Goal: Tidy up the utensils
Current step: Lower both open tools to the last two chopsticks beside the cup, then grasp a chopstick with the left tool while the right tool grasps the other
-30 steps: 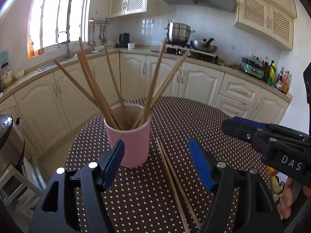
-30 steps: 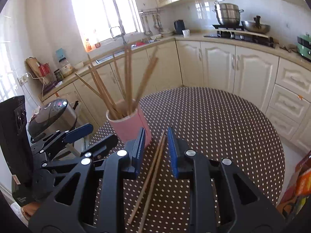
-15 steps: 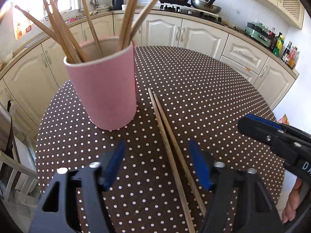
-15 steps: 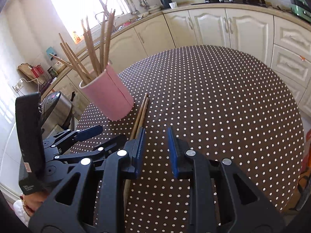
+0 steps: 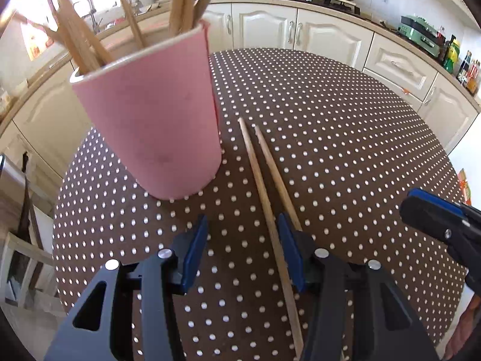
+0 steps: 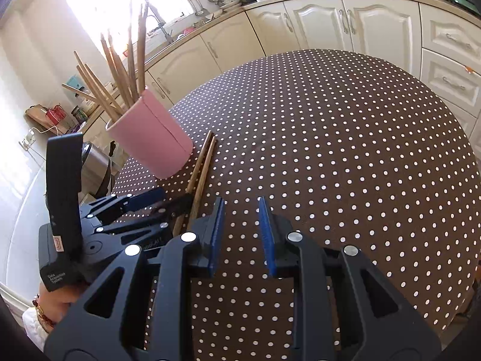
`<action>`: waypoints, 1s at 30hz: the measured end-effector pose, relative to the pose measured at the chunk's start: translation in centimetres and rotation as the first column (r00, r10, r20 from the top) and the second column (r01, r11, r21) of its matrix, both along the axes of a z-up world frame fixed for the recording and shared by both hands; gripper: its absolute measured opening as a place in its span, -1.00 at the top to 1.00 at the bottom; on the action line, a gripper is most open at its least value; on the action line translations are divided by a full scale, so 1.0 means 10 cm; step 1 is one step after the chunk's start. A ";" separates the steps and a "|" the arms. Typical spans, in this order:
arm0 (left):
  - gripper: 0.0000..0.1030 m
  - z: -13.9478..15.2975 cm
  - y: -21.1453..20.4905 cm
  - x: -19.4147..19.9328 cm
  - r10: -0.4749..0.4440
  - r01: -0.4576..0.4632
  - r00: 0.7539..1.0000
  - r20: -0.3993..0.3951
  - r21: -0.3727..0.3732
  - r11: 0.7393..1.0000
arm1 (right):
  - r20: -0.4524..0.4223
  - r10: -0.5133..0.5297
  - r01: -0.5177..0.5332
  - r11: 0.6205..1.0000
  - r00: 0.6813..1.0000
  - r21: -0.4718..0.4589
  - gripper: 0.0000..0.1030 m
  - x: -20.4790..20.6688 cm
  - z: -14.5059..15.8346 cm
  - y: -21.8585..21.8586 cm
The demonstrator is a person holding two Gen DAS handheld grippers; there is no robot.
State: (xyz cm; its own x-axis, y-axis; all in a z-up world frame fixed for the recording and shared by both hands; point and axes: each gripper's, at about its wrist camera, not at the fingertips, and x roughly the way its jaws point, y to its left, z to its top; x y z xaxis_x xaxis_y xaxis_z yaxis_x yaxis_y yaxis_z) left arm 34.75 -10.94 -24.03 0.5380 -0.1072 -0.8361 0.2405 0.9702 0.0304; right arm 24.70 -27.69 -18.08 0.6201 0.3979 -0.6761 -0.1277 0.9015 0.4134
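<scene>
Step in hand: pick-up of the loose pair of chopsticks (image 5: 264, 177), which lies flat on the dotted worktop (image 5: 345, 126) just beside the pink holder (image 5: 150, 120). The holder stands upright and already carries a bundle of chopsticks.

The left hand-held gripper (image 5: 242, 251) sits low over the near part of the pair. Its jaws are closing. One stick runs between the blue pads; the other passes under or against the right pad, and whether it lies inside the gap cannot be told. The pads do not yet press on either stick.

The right hand-held gripper (image 6: 239, 236) hovers over bare worktop to the right of the pair, jaws narrowly spread, holding nothing.

Next move, as a judgement: centre the left jaws so both sticks fall inside, finish closing, lift, then tip the pair upright into the holder.
</scene>
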 end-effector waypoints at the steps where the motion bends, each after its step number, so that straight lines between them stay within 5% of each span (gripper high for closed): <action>1: 0.18 -0.01 -0.01 0.03 0.006 -0.006 1.000 -0.007 -0.004 1.000 | -0.002 0.000 0.000 1.000 1.000 -0.001 0.53 0.00 -0.01 -0.01; 4: 0.85 -0.02 -0.05 0.13 0.014 -0.014 1.000 -0.016 -0.014 1.000 | -0.013 0.004 -0.004 1.000 1.000 -0.002 0.53 0.02 -0.02 0.01; 19: 0.89 -0.06 0.23 -0.19 -0.053 0.046 0.996 -0.065 -0.105 0.993 | -0.117 0.085 -0.087 0.996 0.989 -0.004 0.53 0.42 -0.07 0.58; 30: 0.87 -0.04 0.54 -0.21 -0.060 0.048 0.996 -0.073 -0.150 0.987 | -0.189 0.084 -0.110 0.985 0.978 -0.135 0.53 0.79 -0.08 1.02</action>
State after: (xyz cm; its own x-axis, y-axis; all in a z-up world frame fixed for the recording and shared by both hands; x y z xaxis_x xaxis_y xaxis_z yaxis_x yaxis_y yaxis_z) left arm 32.62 -5.58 -24.42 0.4628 -0.2602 -0.8474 0.2889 0.9480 -0.1333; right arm 32.62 -17.47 -18.83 0.4448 0.3399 -0.8286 -0.1522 0.9404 0.3041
